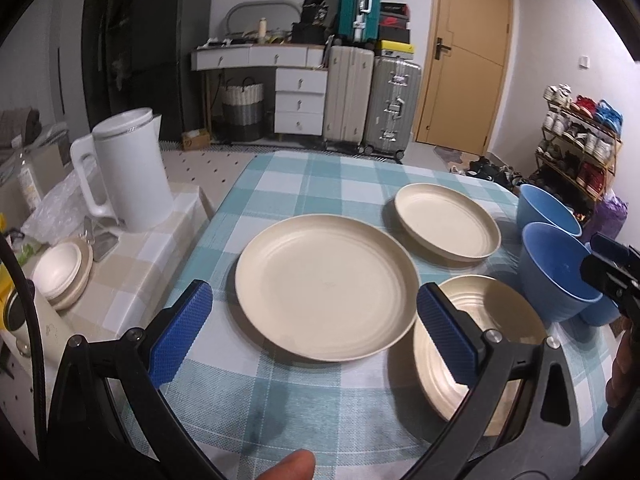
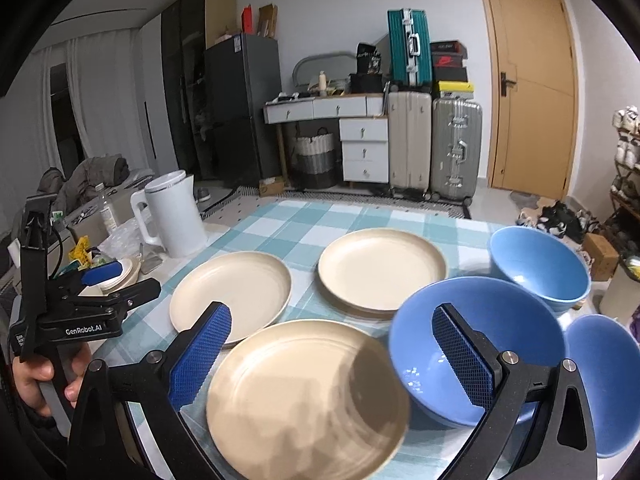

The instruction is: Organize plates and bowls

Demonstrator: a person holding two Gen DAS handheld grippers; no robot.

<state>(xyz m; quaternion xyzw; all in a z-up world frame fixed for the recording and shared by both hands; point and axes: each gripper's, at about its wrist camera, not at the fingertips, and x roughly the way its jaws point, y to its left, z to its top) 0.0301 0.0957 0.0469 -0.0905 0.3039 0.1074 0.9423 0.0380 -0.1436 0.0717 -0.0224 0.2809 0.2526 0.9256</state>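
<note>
Both grippers hover with fingers spread, holding nothing — left gripper (image 1: 310, 334) over the middle cream plate (image 1: 326, 288), right gripper (image 2: 332, 356) over the nearest cream plate (image 2: 308, 400); three blue bowls (image 2: 480, 344) sit at three o'clock on the checked tablecloth (image 2: 304, 220).

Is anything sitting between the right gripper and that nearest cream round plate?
Nothing visible does. The right gripper is open, and the nearest cream round plate lies directly below and between its fingers. The blue round bowl sits beside the plate, to the right, not in the path.
</note>
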